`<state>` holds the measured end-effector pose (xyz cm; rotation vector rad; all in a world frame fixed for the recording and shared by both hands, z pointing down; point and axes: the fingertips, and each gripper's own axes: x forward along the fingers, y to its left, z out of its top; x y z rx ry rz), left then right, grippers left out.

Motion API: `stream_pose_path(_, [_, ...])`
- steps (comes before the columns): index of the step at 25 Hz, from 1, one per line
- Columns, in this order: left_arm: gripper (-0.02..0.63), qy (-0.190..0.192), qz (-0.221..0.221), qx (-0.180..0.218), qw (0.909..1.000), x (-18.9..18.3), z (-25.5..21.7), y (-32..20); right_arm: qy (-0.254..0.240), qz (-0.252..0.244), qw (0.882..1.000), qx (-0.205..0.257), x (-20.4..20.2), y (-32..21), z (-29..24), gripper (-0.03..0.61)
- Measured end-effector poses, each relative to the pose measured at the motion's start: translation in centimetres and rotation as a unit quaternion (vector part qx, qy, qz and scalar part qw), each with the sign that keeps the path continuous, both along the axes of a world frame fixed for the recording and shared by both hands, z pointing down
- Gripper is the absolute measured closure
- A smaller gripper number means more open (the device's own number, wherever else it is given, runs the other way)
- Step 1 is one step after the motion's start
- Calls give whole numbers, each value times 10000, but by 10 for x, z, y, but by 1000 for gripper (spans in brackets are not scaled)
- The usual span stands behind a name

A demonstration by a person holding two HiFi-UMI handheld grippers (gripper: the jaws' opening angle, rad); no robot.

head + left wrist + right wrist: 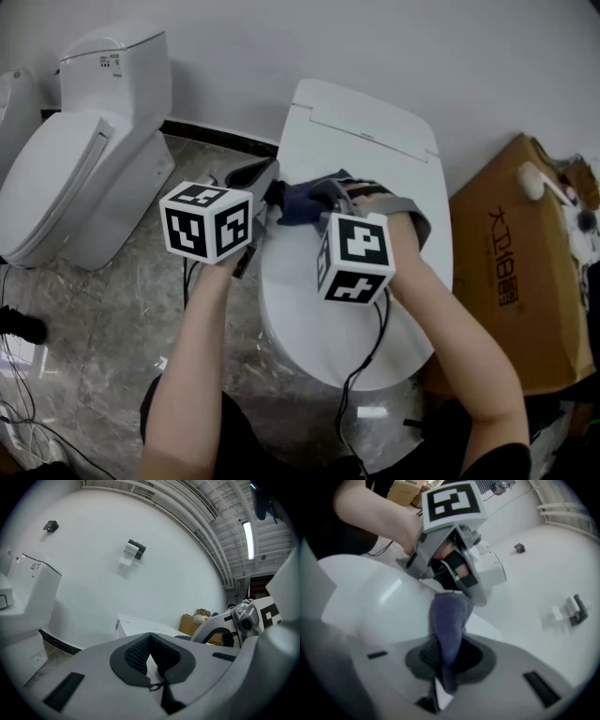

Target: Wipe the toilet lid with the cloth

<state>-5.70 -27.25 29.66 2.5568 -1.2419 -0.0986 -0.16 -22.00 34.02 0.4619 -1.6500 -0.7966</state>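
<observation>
Right gripper: clamped on one end of the cloth, with the blue fabric pinched well down between the pads.
Left gripper: the jaws are brought together. Only a thread of blue is shown at the pinch in its own view, but in the right gripper view the cloth's far end is seen running into this gripper (so a thin grip on the edge is judged).
Cloth: held stretched between the two grippers over the rear part of the toilet lid. Whether it is pressed onto the surface cannot be told.
Toilet lid: closed, white, glossy and domed. Most of its front is left uncovered by the cloth.
Risk, lost grip: the edge held by the left gripper could be pulled free if the cloth is tensioned harder, and one end would then be dropped.
Risk, no wiping: a taut cloth may be bridged over the dome and only a narrow strip touched, so slack or downward pressure is judged to be needed.
Risk, scraping: if the grippers are lowered too far, the lid could be rubbed by the hard jaws rather than by the fabric.
Risk, cable: a black cable is hung from the right gripper across the lid's front and could be dragged through the wiped area or snagged.
Surroundings: a cardboard box is set just beside the toilet on the right and could be struck by a wide stroke. A second toilet is stood well apart on the left.
</observation>
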Motion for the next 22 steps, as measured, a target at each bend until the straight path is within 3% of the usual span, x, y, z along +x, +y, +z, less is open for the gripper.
stream_pose_path(22, [601, -332, 240, 134, 9991, 17, 0, 5, -68, -607, 9978, -238, 1, 100, 0, 514])
